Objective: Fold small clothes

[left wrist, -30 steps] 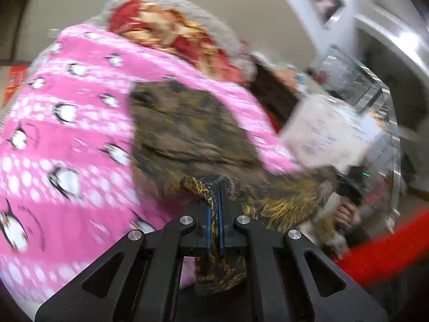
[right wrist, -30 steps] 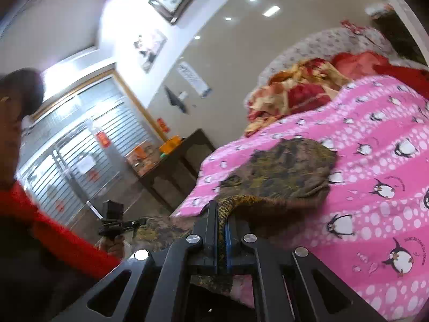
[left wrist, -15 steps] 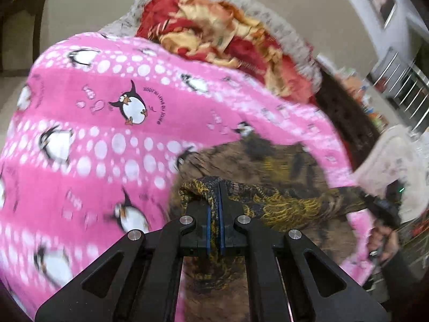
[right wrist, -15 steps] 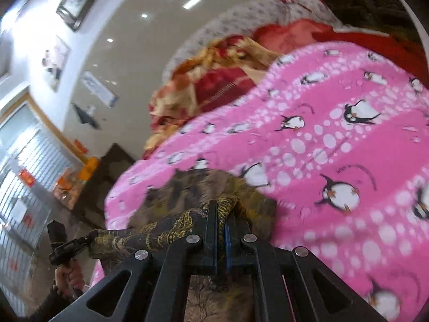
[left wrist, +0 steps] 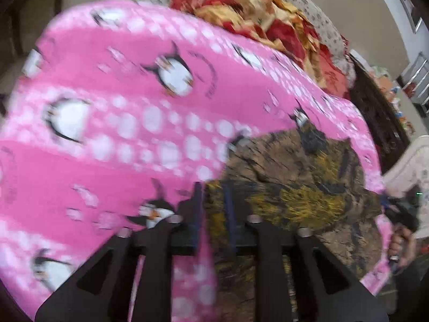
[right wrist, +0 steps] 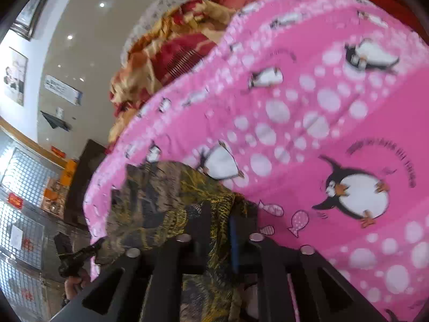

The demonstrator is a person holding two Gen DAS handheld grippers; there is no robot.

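A small dark brown and yellow patterned garment (left wrist: 300, 185) lies on a pink penguin blanket (left wrist: 120, 134). In the left wrist view my left gripper (left wrist: 214, 206) has its jaws a little apart, with the garment's edge lying between them. In the right wrist view the same garment (right wrist: 161, 201) lies at the blanket's (right wrist: 308, 134) near left edge. My right gripper (right wrist: 218, 222) also has its jaws slightly apart, with cloth draped between the fingers. Each view shows the other gripper at the garment's far corner.
A red and gold crumpled quilt (left wrist: 268, 13) lies at the far end of the bed, seen also in the right wrist view (right wrist: 166, 61). A dark wooden cabinet (right wrist: 80, 177) stands beside the bed. Glass doors with metal grilles (right wrist: 21, 214) are at the left.
Both grippers went from shut on the garment to jaws slightly apart. They moved forward and lower over the blanket, and the garment's lifted edge now lies on it.
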